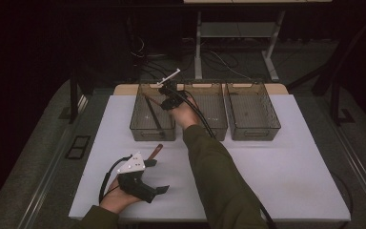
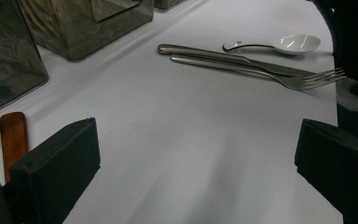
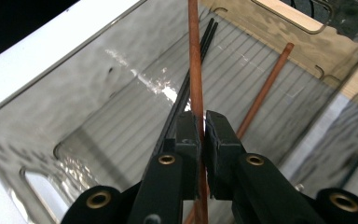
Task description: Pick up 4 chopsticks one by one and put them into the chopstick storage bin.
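My right gripper [image 3: 202, 121] is shut on a brown wooden chopstick [image 3: 195, 56] and hangs over the left clear bin [image 3: 98, 79]. In that bin lie a pair of black chopsticks [image 3: 208, 32] and a second brown chopstick [image 3: 265, 88]. In the high view the right gripper [image 1: 168, 98] sits above the left bin [image 1: 143, 130] at the back of the table. My left gripper [image 1: 158, 176] rests near the front left, open, with bare white table between its jaws [image 2: 198, 140]. A brown wooden stick end [image 2: 13, 135] lies just beside its left jaw.
A fork [image 2: 261, 74], a knife [image 2: 223, 55] and a white spoon [image 2: 293, 43] lie on the white table ahead of the left gripper. Two more clear bins, middle [image 1: 214, 125] and right [image 1: 252, 129], stand in the back row. My right forearm [image 1: 209, 162] crosses the table's middle.
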{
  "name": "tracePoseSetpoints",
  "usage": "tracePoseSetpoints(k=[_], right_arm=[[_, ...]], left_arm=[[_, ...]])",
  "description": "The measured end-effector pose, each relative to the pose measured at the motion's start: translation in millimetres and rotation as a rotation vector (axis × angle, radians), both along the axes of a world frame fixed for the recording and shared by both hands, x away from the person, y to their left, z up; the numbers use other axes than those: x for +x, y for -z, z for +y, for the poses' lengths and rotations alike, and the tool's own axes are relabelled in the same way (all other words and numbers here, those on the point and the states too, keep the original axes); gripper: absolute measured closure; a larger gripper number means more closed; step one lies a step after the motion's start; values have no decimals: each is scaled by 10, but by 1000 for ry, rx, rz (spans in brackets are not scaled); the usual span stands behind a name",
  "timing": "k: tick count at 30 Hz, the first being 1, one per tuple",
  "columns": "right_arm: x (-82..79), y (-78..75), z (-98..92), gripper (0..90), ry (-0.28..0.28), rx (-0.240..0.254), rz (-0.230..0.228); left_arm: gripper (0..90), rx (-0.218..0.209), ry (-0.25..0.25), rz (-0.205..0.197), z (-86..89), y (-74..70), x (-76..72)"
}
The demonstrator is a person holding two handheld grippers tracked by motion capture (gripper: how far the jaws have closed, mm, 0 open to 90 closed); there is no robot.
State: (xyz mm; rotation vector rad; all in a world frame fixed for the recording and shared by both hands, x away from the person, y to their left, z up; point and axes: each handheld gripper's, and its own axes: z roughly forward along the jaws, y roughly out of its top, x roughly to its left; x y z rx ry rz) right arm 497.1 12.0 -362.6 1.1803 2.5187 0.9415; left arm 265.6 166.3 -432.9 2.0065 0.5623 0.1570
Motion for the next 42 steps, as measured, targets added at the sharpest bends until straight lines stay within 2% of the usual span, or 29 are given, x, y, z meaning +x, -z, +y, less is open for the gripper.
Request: tracePoseSetpoints(k=[4,7,9,16,20,22,26,30,42], right_arm=[[40,42,77,843,10,6,7],[55,72,96,832,14,4,-10],[56,59,79,743,25,37,-21],[27,-46,1,612,16,76,-16],[-2,-101,-85,558,-8,95,-22],[-15,-113,-128,513,-7,95,-17],[-51,-129,-234,476,-12,95,-35],[-92,-145,-352,434,-16,120,-28],[-384,-231,-714,359,-67,130,-91]], left_arm=[[0,-3,0,4,-4,3,10],[0,1,7,7,-12,4,11],[0,3,10,3,-12,3,9],[0,3,8,4,-17,4,10],[0,4,7,2,-16,5,16],[0,6,8,-2,-13,4,18],[0,9,8,-1,-16,4,15],[0,9,7,-1,-15,3,13],[0,13,5,-1,-11,0,9]])
